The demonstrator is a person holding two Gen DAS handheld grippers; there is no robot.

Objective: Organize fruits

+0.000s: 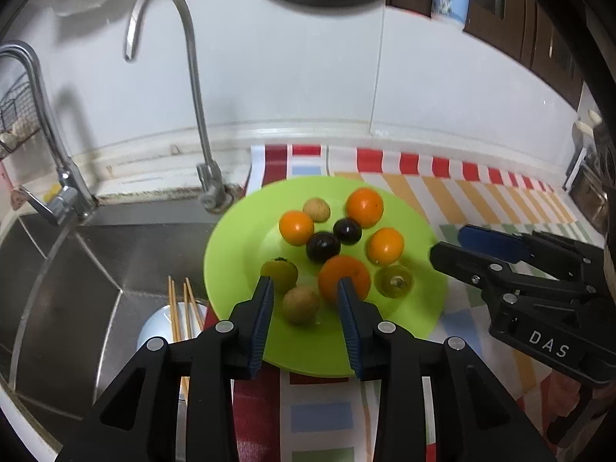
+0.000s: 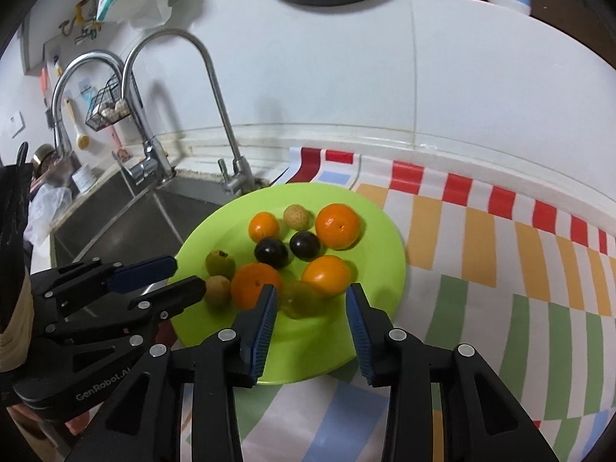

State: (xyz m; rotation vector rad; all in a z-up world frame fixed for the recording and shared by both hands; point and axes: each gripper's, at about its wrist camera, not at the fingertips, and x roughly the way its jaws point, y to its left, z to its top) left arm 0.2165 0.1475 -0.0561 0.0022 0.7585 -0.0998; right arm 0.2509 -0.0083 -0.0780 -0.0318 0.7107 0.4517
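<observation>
A lime green plate [image 1: 417,310] [image 2: 381,238] on the striped cloth holds several oranges, two dark plums [image 1: 322,246] [image 2: 270,252], two brown longans and two green fruits. My left gripper [image 1: 306,288] is open above the plate's near side, with a brown longan [image 1: 300,304] between its fingers and an orange [image 1: 343,274] behind its right finger. It also shows in the right wrist view [image 2: 175,275]. My right gripper [image 2: 312,296] is open over the plate's near right, with a green fruit [image 2: 302,298] between its fingers. It also shows in the left wrist view [image 1: 448,242].
A steel sink [image 1: 77,269] lies left of the plate, with two taps [image 1: 192,77] behind it and chopsticks [image 1: 181,308] on a white dish inside. The striped cloth [image 2: 500,269] covers the counter to the right. A white wall stands behind.
</observation>
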